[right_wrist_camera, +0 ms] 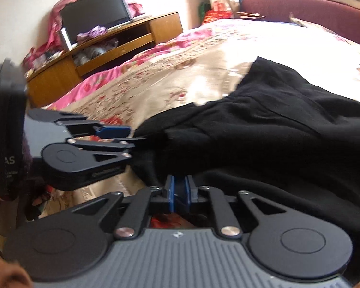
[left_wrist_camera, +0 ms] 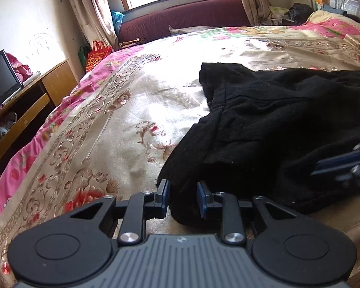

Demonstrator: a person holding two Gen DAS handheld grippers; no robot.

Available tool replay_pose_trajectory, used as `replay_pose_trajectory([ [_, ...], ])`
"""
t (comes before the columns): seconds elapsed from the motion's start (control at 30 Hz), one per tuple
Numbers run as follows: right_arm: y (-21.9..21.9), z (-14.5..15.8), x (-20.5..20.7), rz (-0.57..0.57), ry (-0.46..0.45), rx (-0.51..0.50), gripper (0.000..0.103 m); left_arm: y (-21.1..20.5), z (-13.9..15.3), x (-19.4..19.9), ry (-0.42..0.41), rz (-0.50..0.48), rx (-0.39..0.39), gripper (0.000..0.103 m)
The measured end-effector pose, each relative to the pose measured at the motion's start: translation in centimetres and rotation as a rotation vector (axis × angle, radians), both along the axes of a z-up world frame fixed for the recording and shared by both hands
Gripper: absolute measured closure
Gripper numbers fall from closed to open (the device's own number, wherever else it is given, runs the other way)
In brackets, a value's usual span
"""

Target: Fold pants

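On the floral bedspread (left_wrist_camera: 132,110) lie black pants (left_wrist_camera: 288,120) — left gripper (left_wrist_camera: 183,198) clenched on their near edge, right gripper (right_wrist_camera: 180,192) pinching a fold. Only the right view shows both tools.

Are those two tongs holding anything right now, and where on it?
Both grip the black pants: the left tongs pinch a fold at the near edge, and the right tongs clamp the near edge further along.
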State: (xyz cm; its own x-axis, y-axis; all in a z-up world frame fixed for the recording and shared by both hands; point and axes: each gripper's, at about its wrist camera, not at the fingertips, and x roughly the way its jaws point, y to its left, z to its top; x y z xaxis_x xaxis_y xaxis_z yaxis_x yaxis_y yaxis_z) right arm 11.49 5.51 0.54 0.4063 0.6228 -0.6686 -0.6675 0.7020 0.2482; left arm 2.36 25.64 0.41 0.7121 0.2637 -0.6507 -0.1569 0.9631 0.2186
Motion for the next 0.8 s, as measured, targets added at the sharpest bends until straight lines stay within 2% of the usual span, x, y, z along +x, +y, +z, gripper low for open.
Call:
replay_pose_trajectory([
  [0.03, -2.6, 0.1, 0.5, -0.076, 0.006, -0.004, 0.078, -0.6, 0.4, -0.1, -0.015, -0.011, -0.007, 0.061],
  [0.17, -16.5, -0.3, 2.1, -0.468, 0.062, -0.014, 0.077, -3.8, 1.8, -0.1, -0.055, -0.076, -0.013, 0.061],
  [0.27, -26.1, -1.4, 2.3, -0.743, 0.113, 0.010, 0.074, -8.1, 2.0, 0.8, -0.048, -0.174, -0.032, 0.059],
  [0.37, -32.6, -2.6, 2.0, -0.917, 0.129, 0.060, 0.070, -13.2, 1.3, 2.2, -0.014, -0.282, -0.056, 0.058],
  [0.47, -37.5, -4.3, 2.6, -1.025, 0.154, 0.162, 0.068, -18.7, 0.8, 3.6, 0.013, -0.394, -0.059, 0.057],
  [0.6, -41.1, -6.1, 4.3, -1.085, 0.188, 0.357, 0.067, -24.9, 1.0, 5.0, 0.024, -0.515, -0.029, 0.055],
  [0.7, -42.4, -6.5, 6.1, -1.102, 0.173, 0.415, 0.064, -27.9, 1.1, 6.2, 0.045, -0.567, -0.032, 0.053],
  [0.8, -43.8, -7.4, 8.1, -1.129, 0.200, 0.504, 0.063, -29.8, 0.7, 7.3, 0.070, -0.595, -0.028, 0.053],
])
